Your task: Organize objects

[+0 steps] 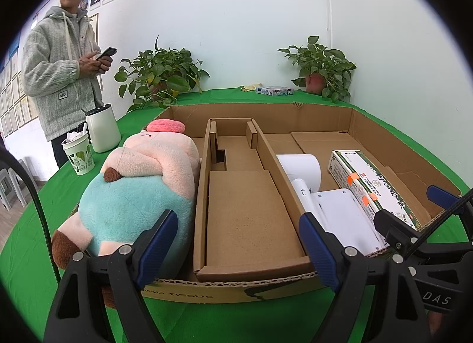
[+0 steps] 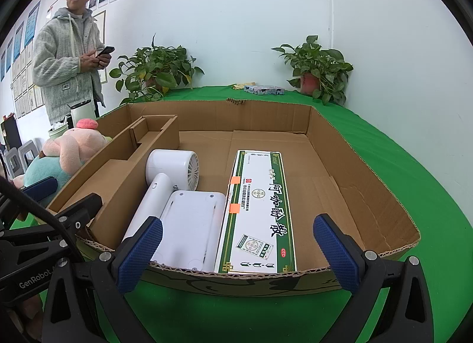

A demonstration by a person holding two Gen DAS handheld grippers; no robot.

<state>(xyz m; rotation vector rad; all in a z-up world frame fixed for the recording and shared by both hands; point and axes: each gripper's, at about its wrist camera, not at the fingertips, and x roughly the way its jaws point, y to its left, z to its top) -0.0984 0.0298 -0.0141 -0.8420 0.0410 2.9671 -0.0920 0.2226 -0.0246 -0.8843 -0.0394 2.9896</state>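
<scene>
While both tongs, left (image 1: 236,242) and right (image 2: 241,248), gape empty, the plush (image 1: 133,189) (soft, light) should take a squeeze anywhere along its body.

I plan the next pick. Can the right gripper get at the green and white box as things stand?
Probably yes: the right gripper is open just before the tray's low front wall, the green and white box lies uncovered.

Both wrist views face the cardboard box (image 1: 266,112) closely

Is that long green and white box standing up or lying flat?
Lying flat. The medicine box rests face up on the cardboard tray's floor, beside the white hair dryer.
</scene>
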